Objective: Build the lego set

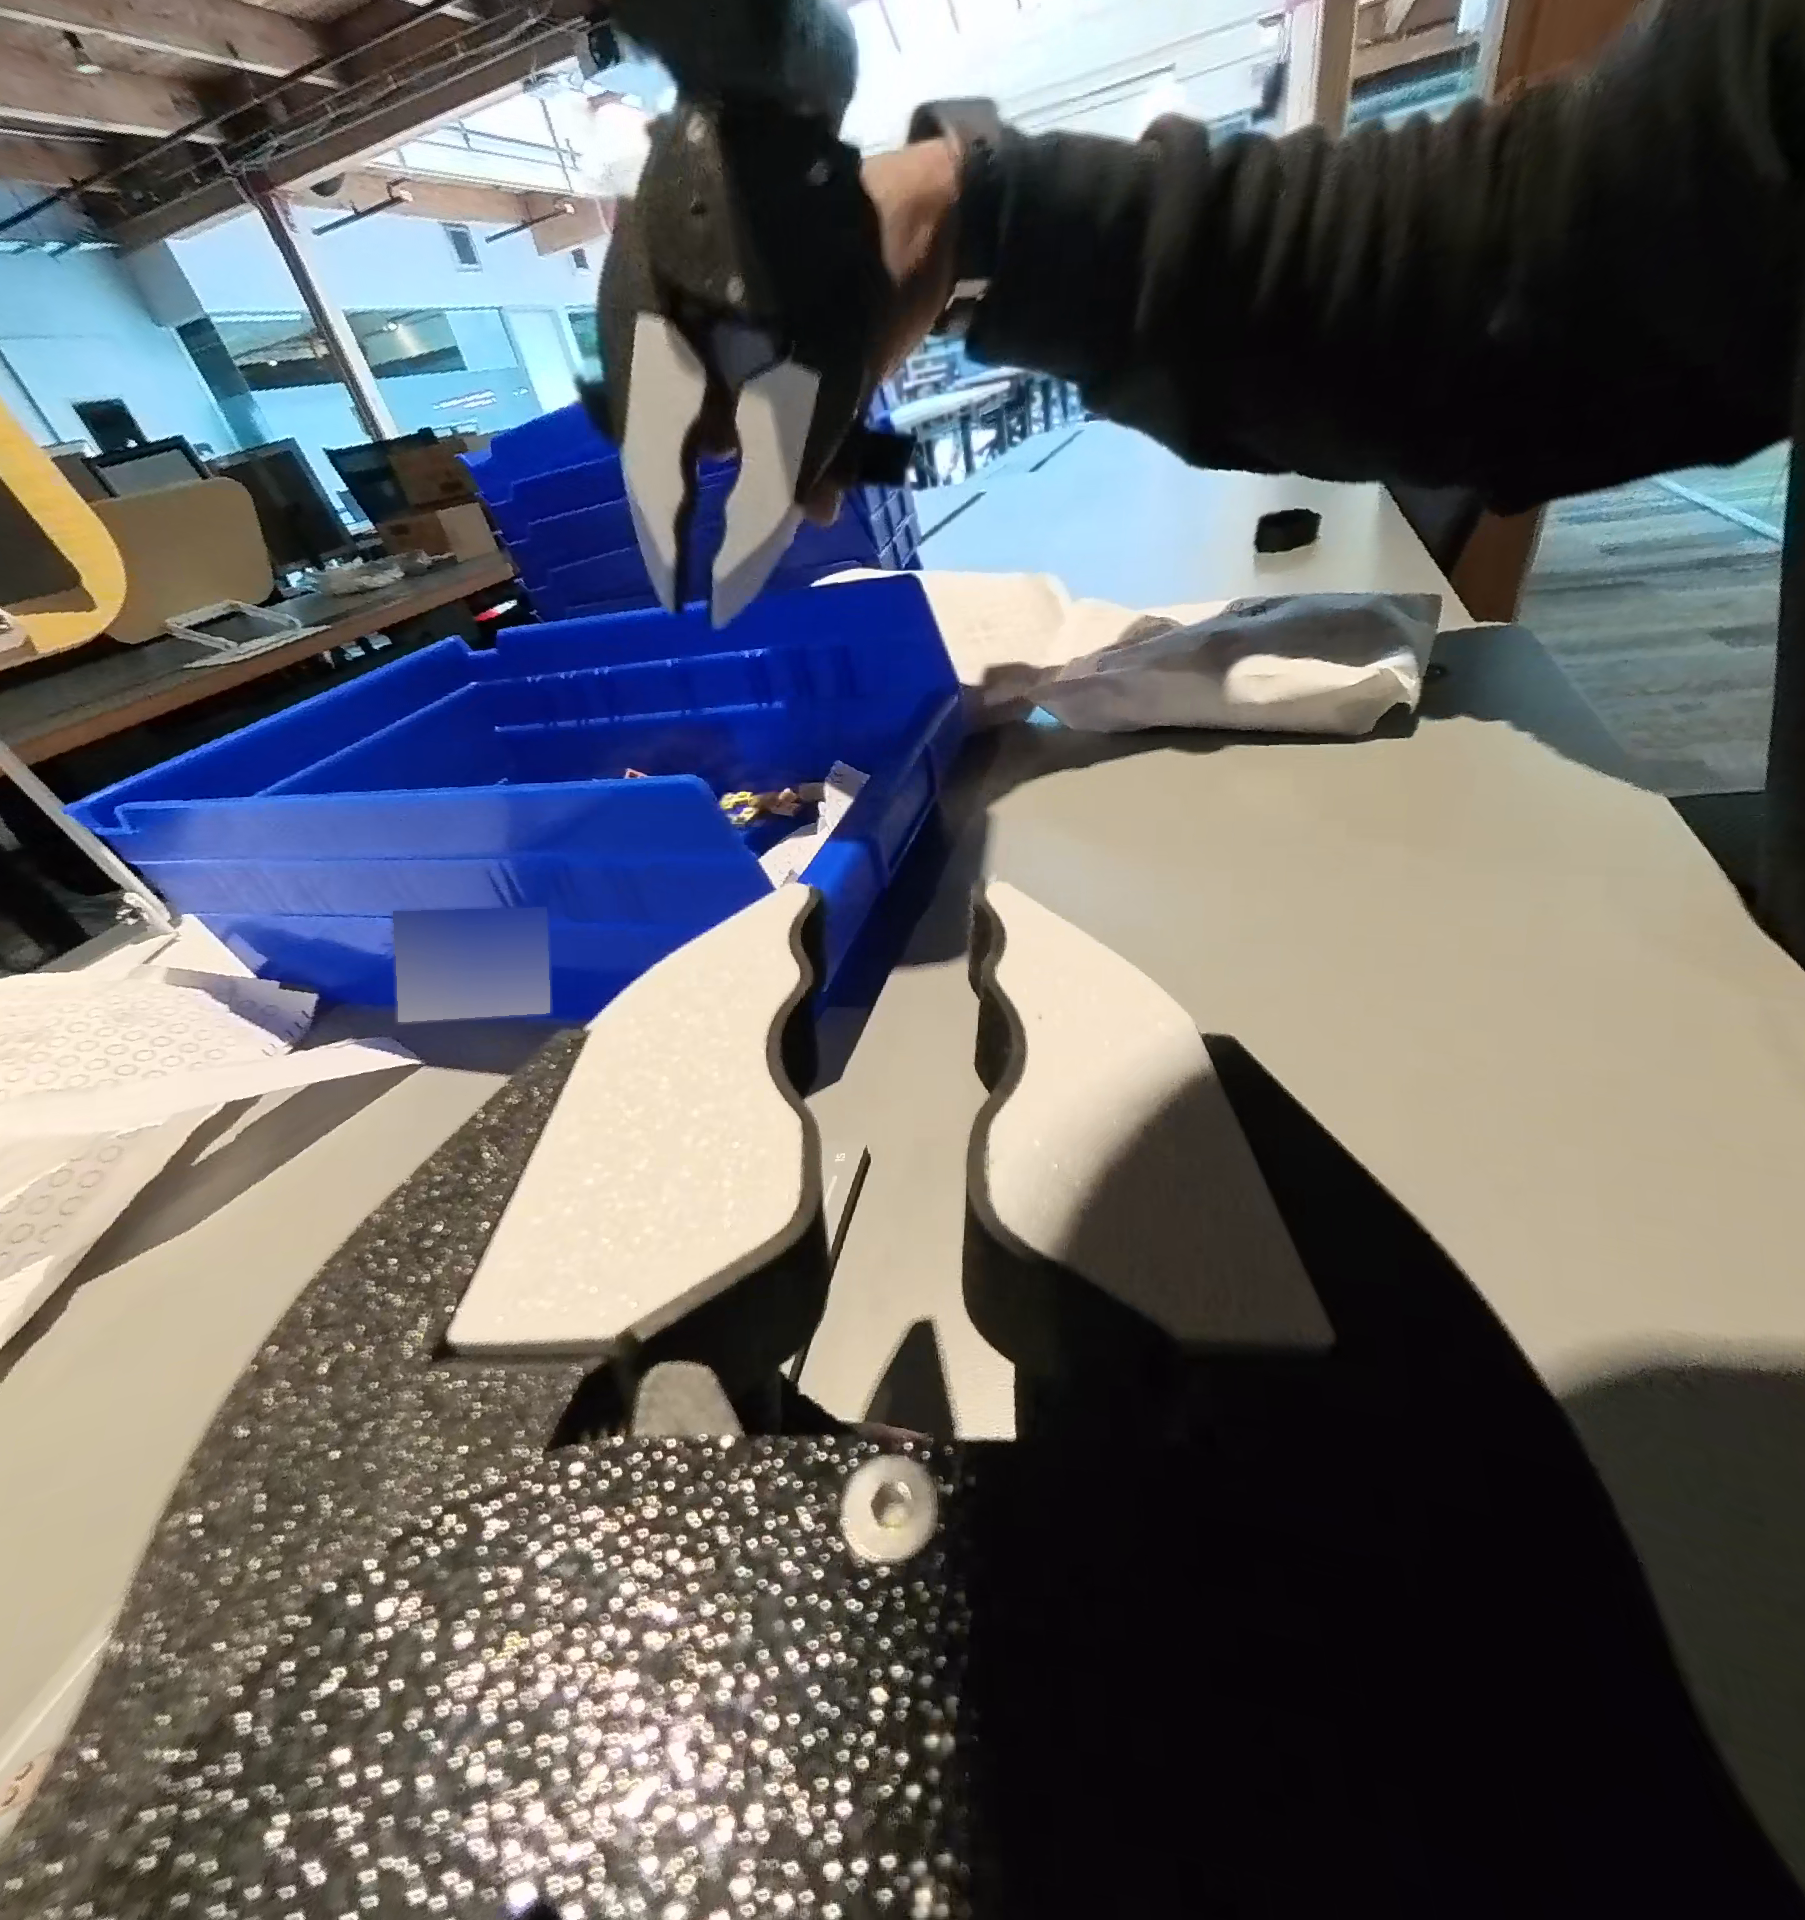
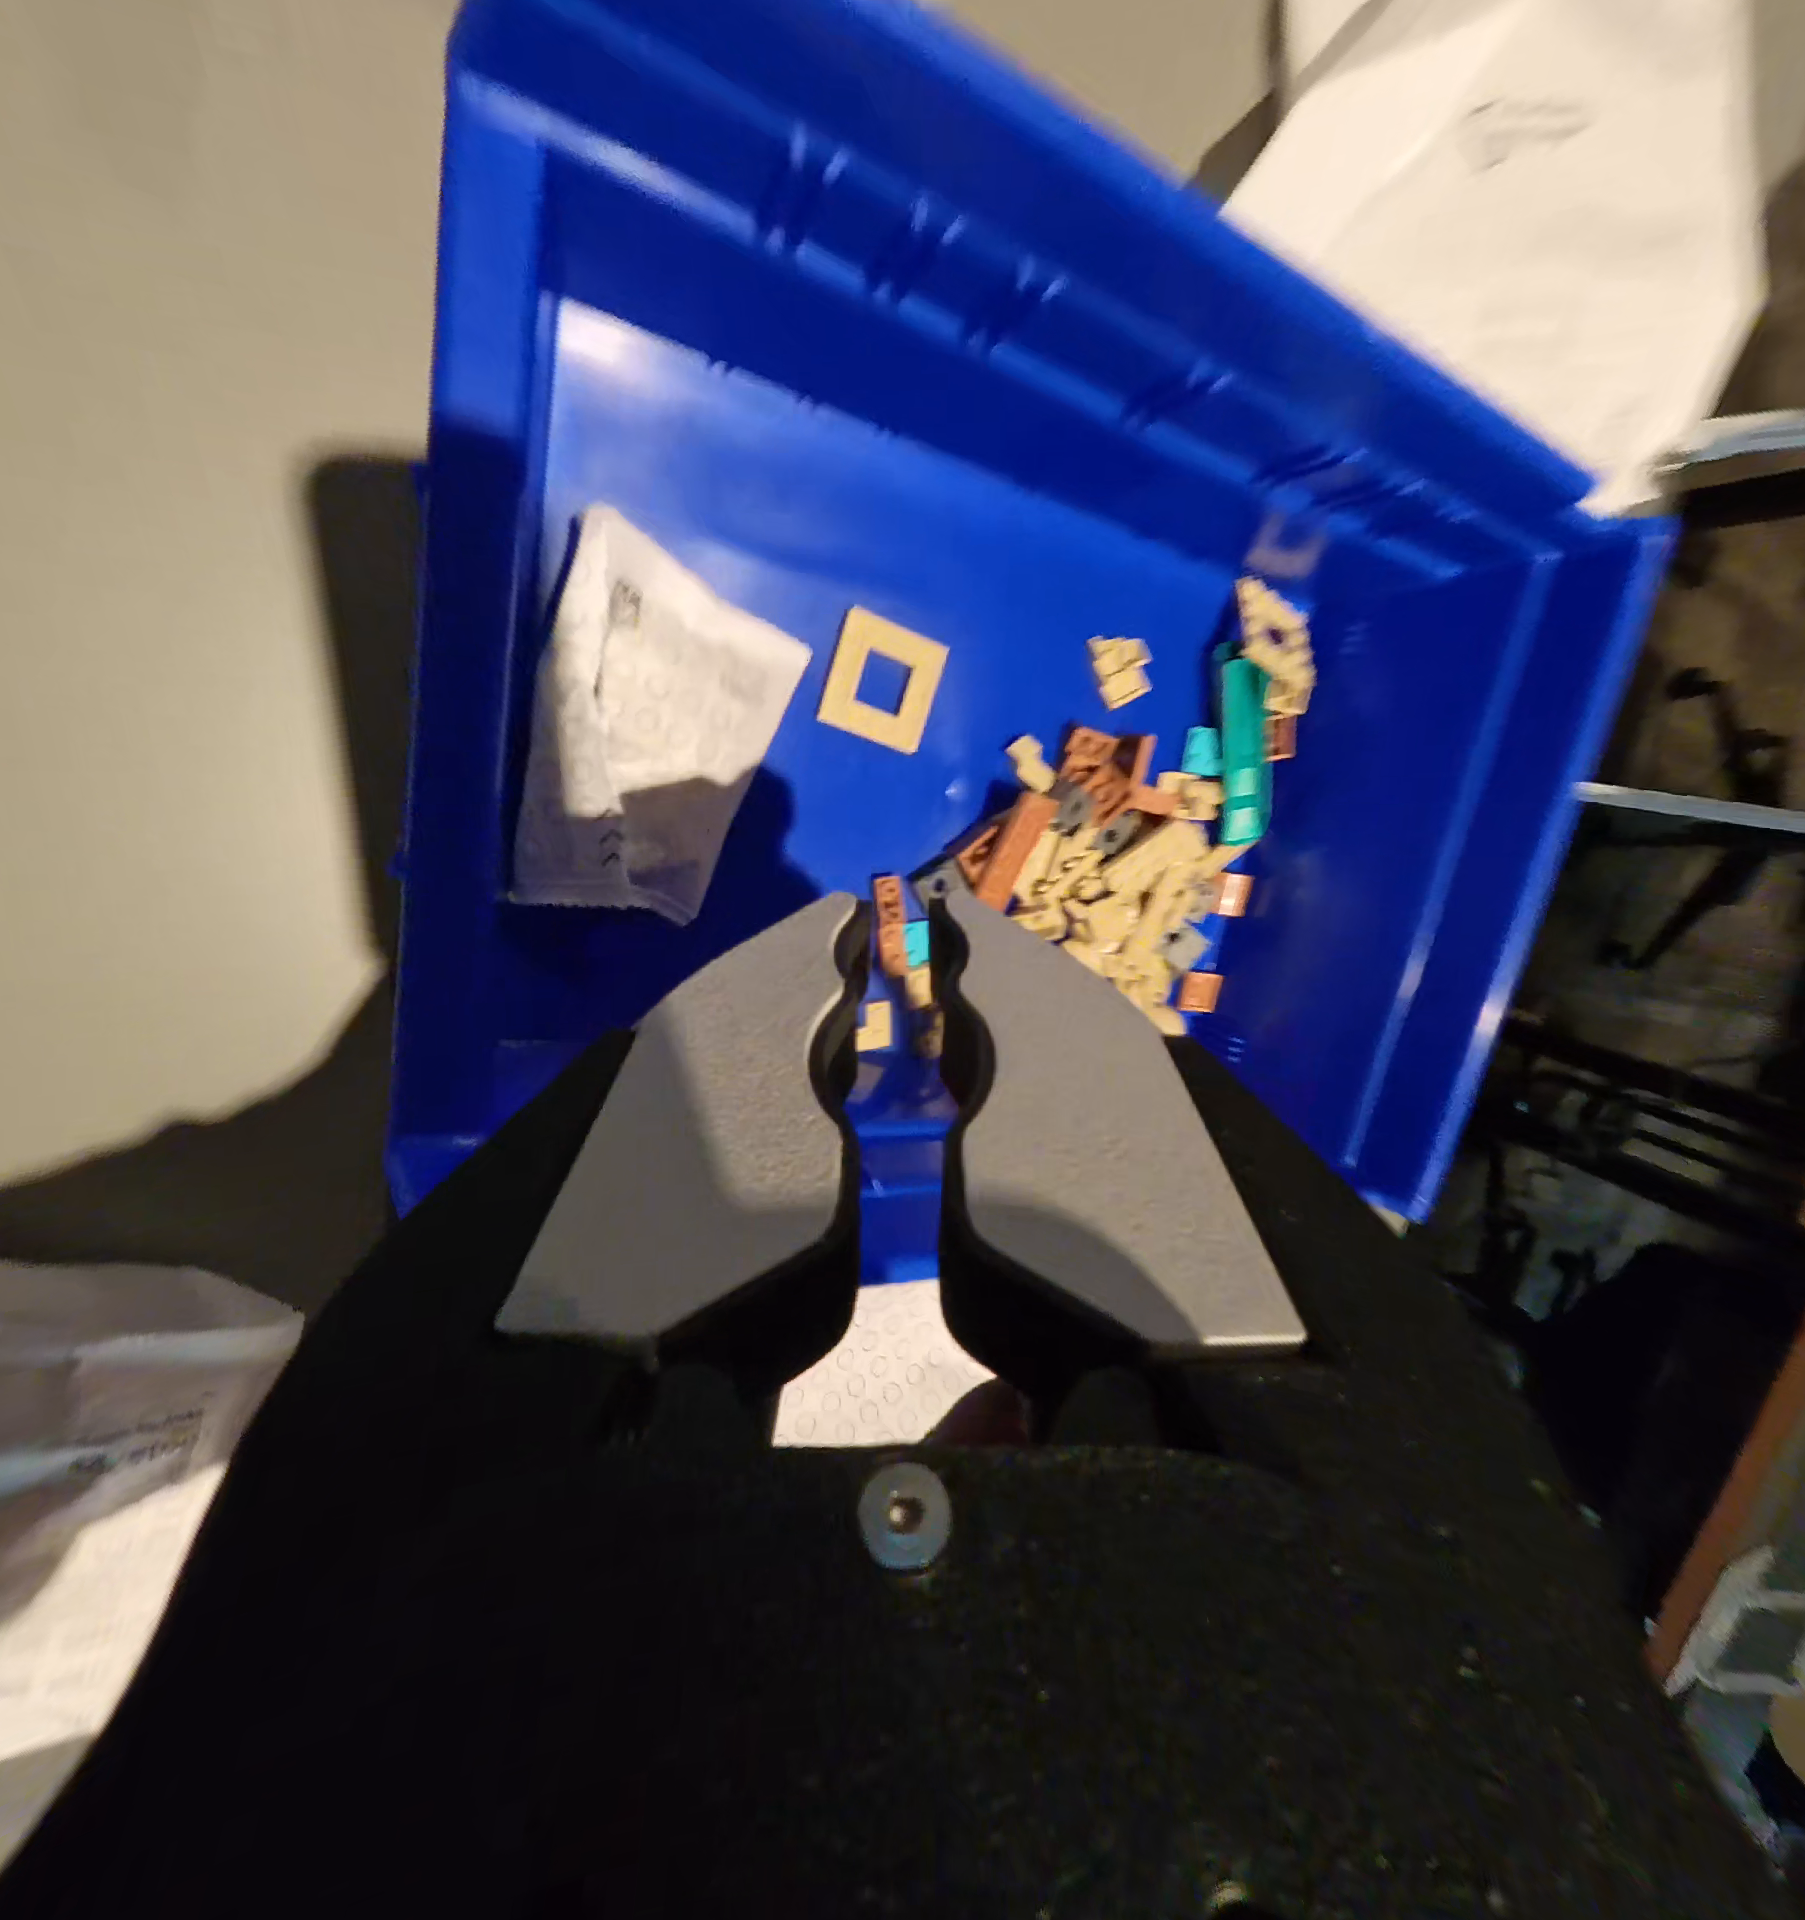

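A blue bin (image 1: 524, 800) stands on the grey table (image 1: 1397, 987). In the right wrist view the bin (image 2: 482, 520) holds a pile of small tan, brown and teal lego pieces (image 2: 1095, 862), a tan square frame piece (image 2: 882, 681) and a crumpled white paper bag (image 2: 649, 748). My right gripper (image 2: 898, 920) hangs above the bin and points down at the near edge of the pile. Its jaws are a little apart and nothing is held. It also shows in the left wrist view (image 1: 695, 613), held by a hand. My left gripper (image 1: 893, 914) is open and empty, low over the table beside the bin's right corner.
A stack of blue bins (image 1: 607, 520) stands behind the first. White paper bags (image 1: 1241, 665) lie at the back right of the table and more white paper (image 1: 67, 1060) lies at the left. A small black object (image 1: 1287, 530) sits farther back. A dark-sleeved arm (image 1: 1397, 260) reaches in from the right. Tip to tip, the grippers are about 25 centimeters apart.
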### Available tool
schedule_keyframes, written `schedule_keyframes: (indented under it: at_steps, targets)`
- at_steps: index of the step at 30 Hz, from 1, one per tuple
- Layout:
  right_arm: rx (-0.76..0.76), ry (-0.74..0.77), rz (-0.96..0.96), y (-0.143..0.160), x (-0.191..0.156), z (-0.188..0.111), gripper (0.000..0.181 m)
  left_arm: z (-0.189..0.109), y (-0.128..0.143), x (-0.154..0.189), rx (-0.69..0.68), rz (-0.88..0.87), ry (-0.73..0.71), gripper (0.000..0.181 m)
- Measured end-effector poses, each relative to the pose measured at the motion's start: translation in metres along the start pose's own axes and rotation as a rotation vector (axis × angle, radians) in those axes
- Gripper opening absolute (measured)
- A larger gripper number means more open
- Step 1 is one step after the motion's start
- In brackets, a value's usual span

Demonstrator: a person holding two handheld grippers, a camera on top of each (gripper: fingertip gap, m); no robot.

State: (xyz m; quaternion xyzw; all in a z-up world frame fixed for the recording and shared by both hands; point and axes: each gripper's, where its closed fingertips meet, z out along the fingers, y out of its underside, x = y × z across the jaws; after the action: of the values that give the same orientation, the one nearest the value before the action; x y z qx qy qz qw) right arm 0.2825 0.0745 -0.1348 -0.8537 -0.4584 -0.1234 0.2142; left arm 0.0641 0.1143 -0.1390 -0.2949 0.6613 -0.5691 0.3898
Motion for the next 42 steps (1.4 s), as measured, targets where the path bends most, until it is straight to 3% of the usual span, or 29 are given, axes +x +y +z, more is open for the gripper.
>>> schedule_keyframes:
  at_steps: [20,34,42]
  targets:
    - [-0.323,-0.211,-0.061,0.054,-0.002,0.078,0.004,0.001,0.0,0.004,-0.004,0.005,0.012,0.025]
    - [-0.452,-0.22,-0.052,0.066,0.0,0.085,0.006,0.002,0.0,0.006,-0.01,0.009,0.016,0.025]
    - [-0.317,-0.294,0.093,0.043,0.0,0.08,0.009,0.001,-0.001,0.007,-0.011,0.014,0.017,0.025]
